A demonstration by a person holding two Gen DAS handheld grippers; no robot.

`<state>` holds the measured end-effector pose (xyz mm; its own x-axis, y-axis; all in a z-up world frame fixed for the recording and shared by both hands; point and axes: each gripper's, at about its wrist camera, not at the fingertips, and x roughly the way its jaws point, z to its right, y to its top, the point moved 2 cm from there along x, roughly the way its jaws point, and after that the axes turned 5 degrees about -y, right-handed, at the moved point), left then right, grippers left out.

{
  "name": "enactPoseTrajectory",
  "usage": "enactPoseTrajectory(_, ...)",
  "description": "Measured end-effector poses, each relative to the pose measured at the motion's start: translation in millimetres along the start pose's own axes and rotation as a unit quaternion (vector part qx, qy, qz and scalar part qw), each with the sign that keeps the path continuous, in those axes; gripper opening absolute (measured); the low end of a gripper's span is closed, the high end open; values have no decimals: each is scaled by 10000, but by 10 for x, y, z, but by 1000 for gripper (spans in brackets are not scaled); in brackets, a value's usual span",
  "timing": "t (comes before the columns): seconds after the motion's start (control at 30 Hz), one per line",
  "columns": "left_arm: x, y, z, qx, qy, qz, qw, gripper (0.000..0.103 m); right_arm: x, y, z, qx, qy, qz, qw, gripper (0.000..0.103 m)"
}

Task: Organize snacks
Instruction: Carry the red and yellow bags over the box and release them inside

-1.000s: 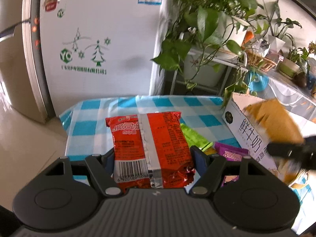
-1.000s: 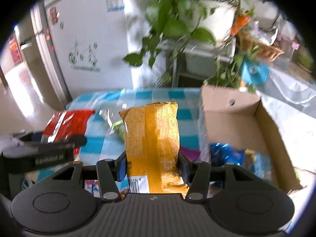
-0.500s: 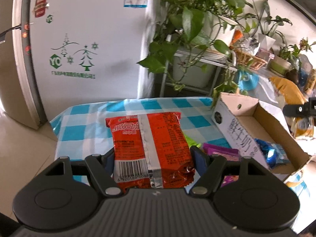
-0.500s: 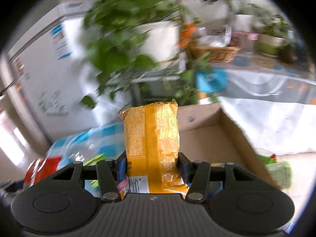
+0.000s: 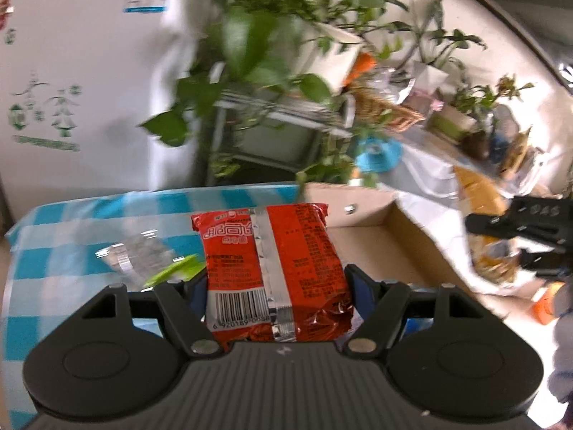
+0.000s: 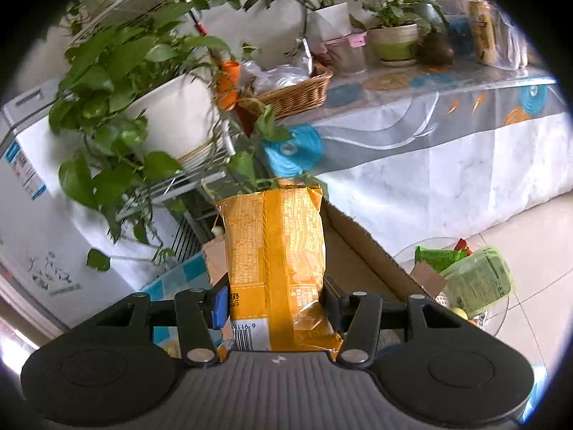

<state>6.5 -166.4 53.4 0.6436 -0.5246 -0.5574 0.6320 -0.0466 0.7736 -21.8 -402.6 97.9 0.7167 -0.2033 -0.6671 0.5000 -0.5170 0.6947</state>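
The left tool [image 5: 277,283] clenches the red packet [image 5: 272,268] at 6 o'clock, the right tool [image 6: 275,302] the yellow packet [image 6: 275,261], both above the cardboard box [image 5: 390,247]; released off-centre, either slippery packet could fall past its rim

Left gripper [image 5: 277,286] pointing forward and downward, jaws partly apart and clamping the red snack packet [image 5: 272,265] by its two side edges — packet standing upright between the pads. Right gripper [image 6: 275,299] also tilting downward, jaws drawn in close and pinching the yellow snack bag [image 6: 275,251] at its lower sides, bag rising straight up from the fingers. Right gripper showing in the left wrist view too, as a dark blurred shape at the right edge — carrying the yellow bag.
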Motion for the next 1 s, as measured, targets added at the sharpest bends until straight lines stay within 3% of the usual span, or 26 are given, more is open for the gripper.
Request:
enactPoseTrajectory(0.17, 241, 88, 351, 92, -394, -91, 9991, 74, 77, 82, 97, 226, -138, -1, 9997, 58)
enactPoseTrajectory(0.63, 639, 79, 868, 290, -841, -511, 9947, 75, 171, 168, 317, 601, -192, -108, 9979, 59)
enactPoseTrajectory(0.7, 667, 84, 934, 364, -852, -594, 9939, 82, 177, 167, 338, 673, -210, -118, 9974, 60)
enactPoseTrajectory(0.83, 612, 108, 1027, 597, -733, -532, 9941, 95, 170, 168, 368, 779, -204, -90, 9967, 73)
enactPoseTrajectory(1.0, 533, 146, 1024, 742, -553, -518, 9944, 97, 160, 172, 357, 789, -157, -86, 9967, 77)
